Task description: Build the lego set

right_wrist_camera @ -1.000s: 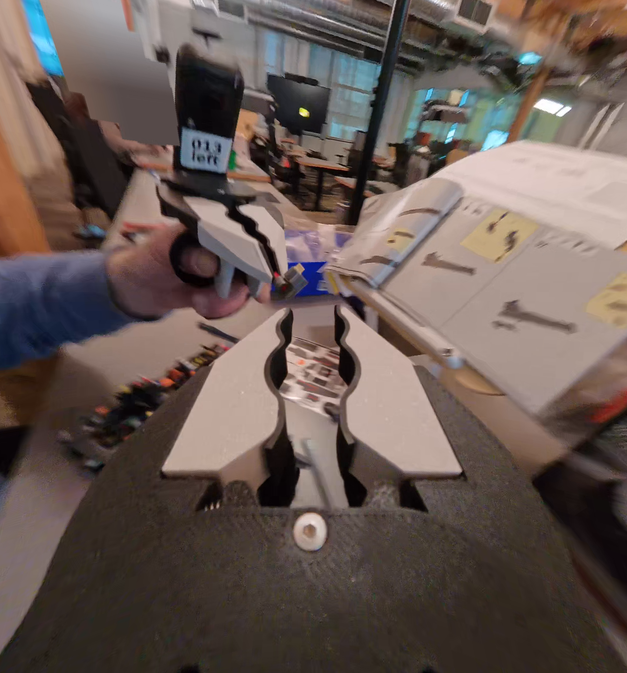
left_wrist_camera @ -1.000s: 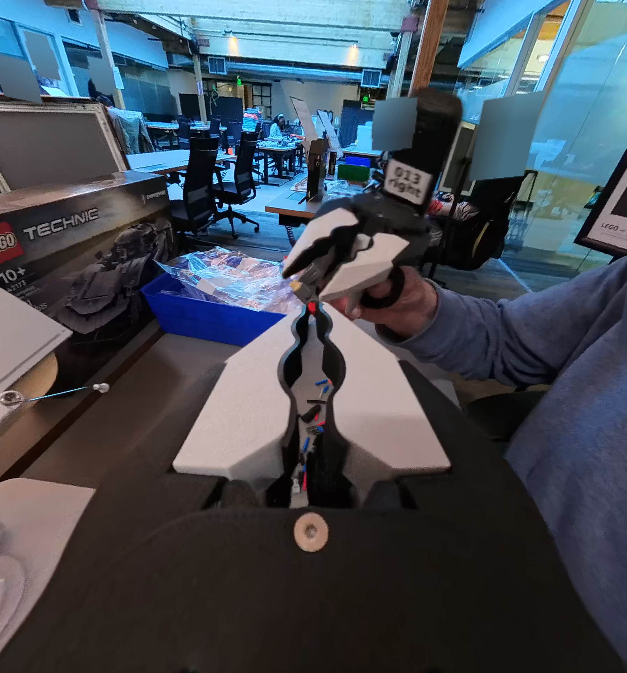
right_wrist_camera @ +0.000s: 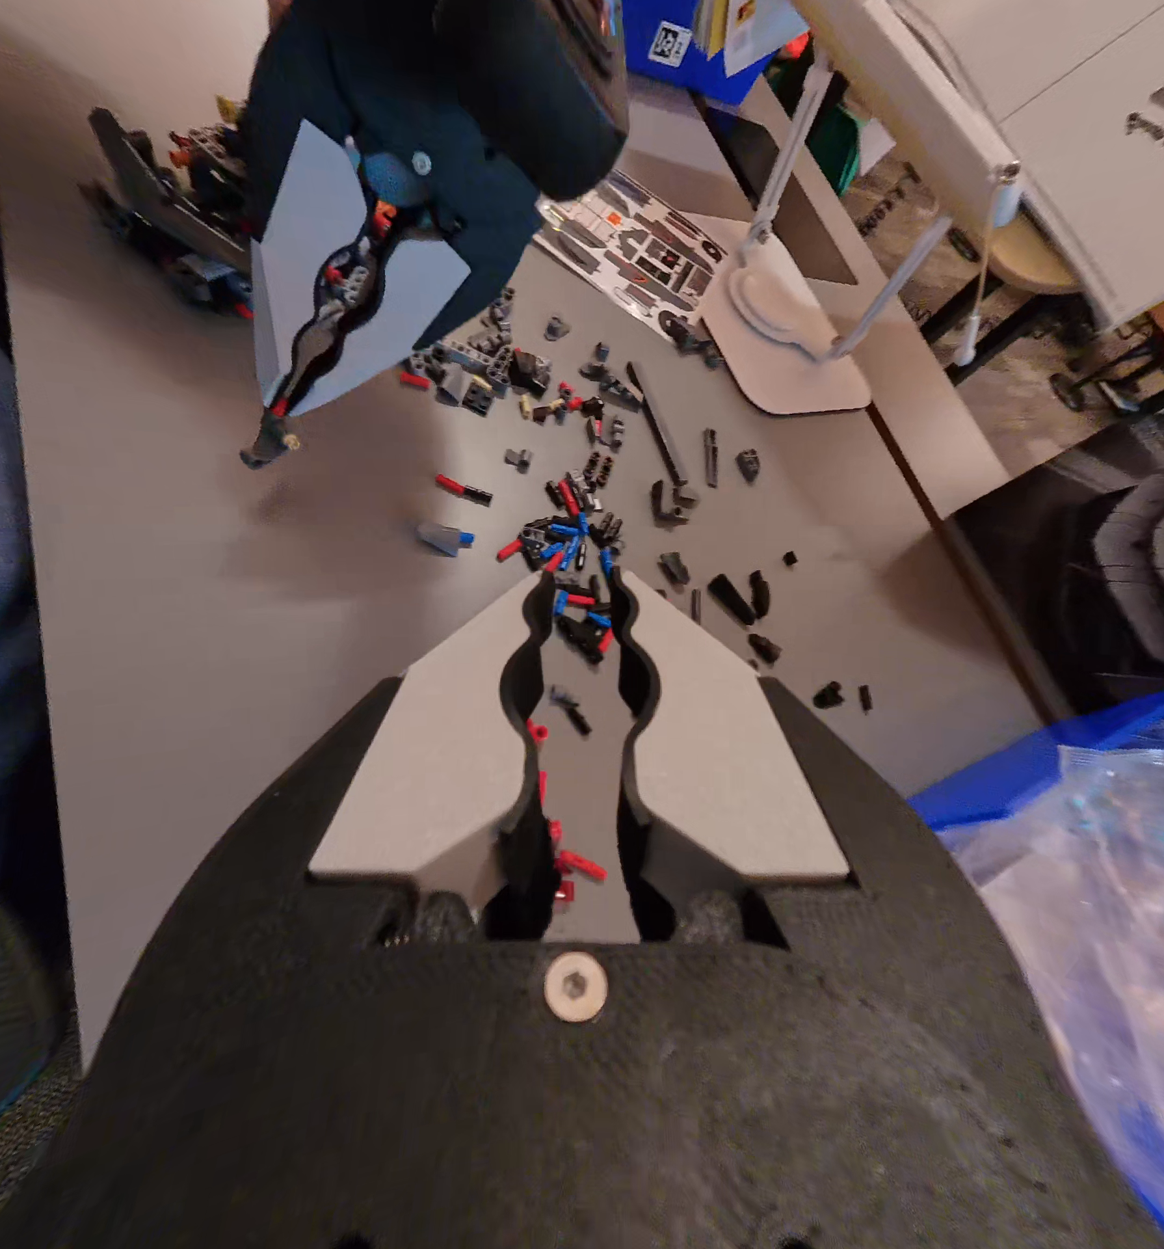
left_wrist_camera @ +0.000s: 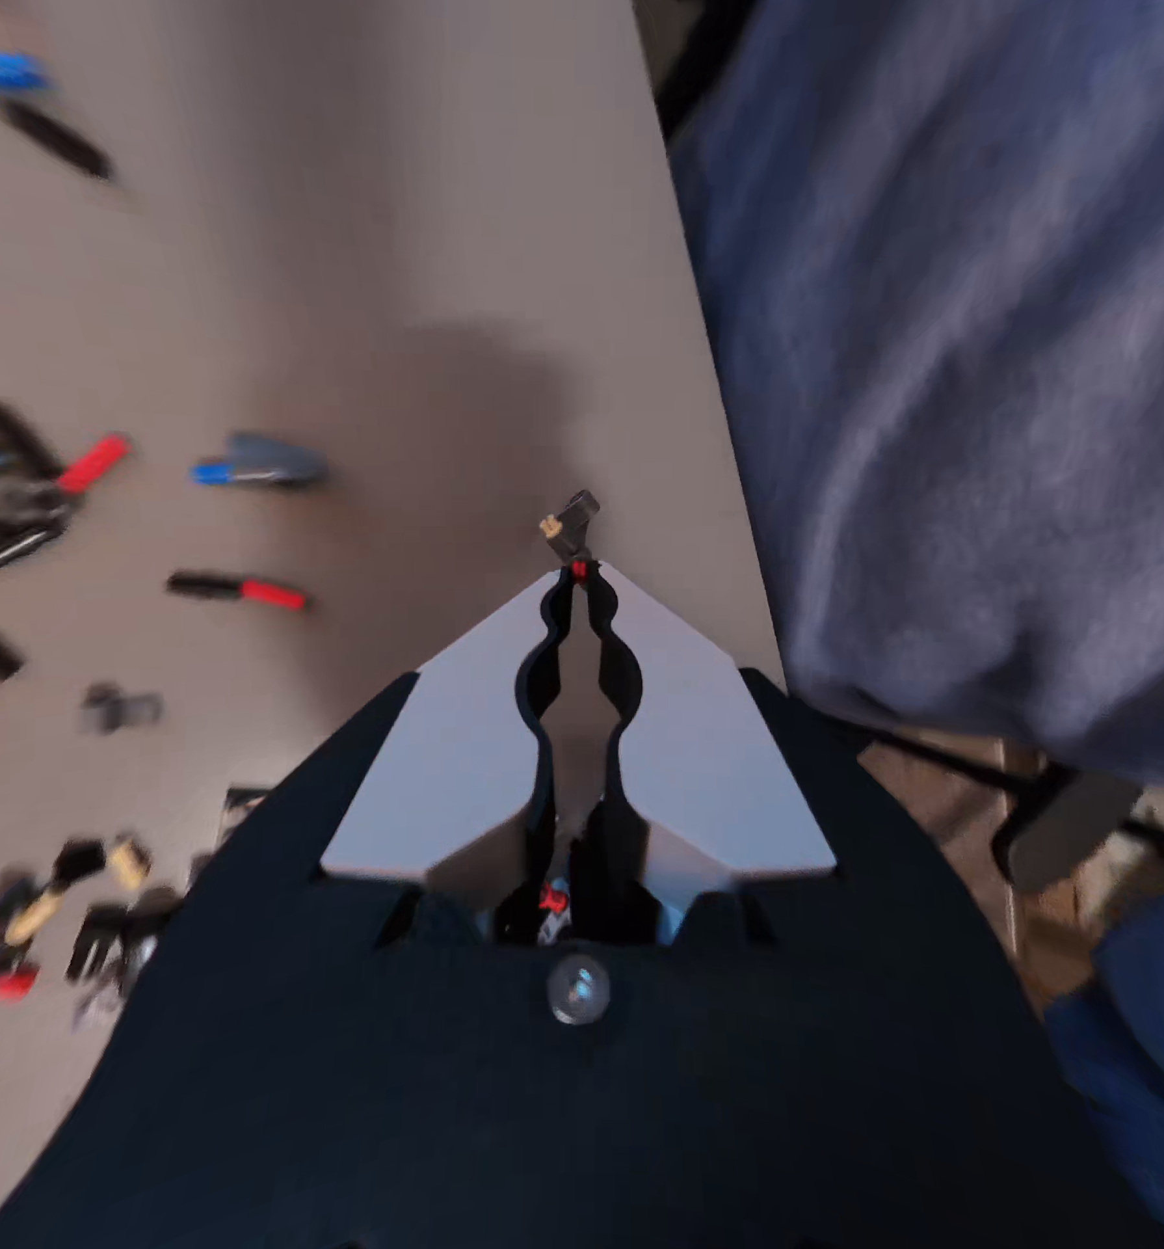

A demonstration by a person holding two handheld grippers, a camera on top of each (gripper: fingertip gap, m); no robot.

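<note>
My left gripper [left_wrist_camera: 579, 571] is shut on a small lego assembly [left_wrist_camera: 571, 524]: a dark grey connector with a tan pin, held by a red axle at the fingertips, above the grey table near its front edge. It also shows in the right wrist view [right_wrist_camera: 276, 412], pointing down with the assembly [right_wrist_camera: 270, 439] hanging from its tips. My right gripper [right_wrist_camera: 583, 578] is open and empty, above a heap of loose red, blue and black lego pins [right_wrist_camera: 569, 534]. A partly built dark lego model [right_wrist_camera: 167, 209] stands at the far left of the table.
Loose lego parts [left_wrist_camera: 241, 588] lie blurred at left in the left wrist view. A sticker sheet [right_wrist_camera: 633, 250], a white lamp base [right_wrist_camera: 782, 338], a blue bin [right_wrist_camera: 1066, 764] with plastic bags [right_wrist_camera: 1106, 912], and an instruction booklet on a stand [right_wrist_camera: 1039, 101] are around. A person's blue sleeve [left_wrist_camera: 971, 338] is at right. Tip to tip, the grippers are about 15 centimetres apart.
Both grippers have tilted down from facing each other in the air to looking at the table. The left still holds the small assembly; the right has moved away from it.
</note>
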